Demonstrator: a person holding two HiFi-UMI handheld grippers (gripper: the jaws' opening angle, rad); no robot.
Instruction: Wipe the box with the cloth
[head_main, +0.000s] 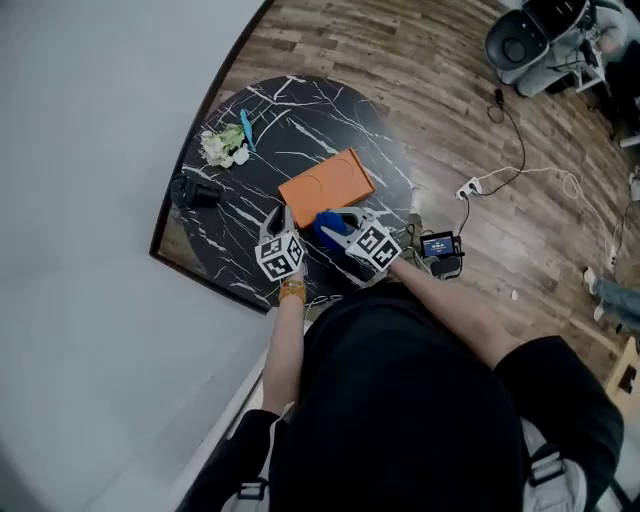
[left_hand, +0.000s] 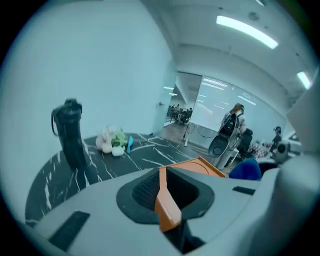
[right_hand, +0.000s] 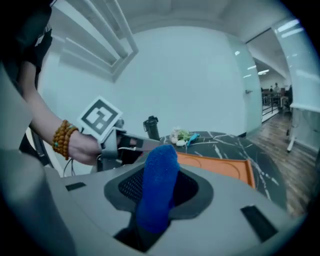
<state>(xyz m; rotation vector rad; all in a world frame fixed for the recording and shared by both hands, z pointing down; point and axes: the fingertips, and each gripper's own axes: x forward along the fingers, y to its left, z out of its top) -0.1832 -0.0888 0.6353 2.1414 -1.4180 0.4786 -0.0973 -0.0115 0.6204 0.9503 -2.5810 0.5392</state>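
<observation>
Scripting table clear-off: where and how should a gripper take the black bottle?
Grip the black bottle round its straight mid-body, below the lid, coming level from the box side: it stands upright, slim, wall behind, bare tabletop in front.

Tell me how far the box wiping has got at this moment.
Done: the right gripper is shut on the blue fuzzy cloth, and the left gripper clamps the near edge of the flat orange box on the black marble-patterned table. In hand: the cloth is at the box's near end; contact is unclear. Left: wiping the lid, which no view shows started.
</observation>
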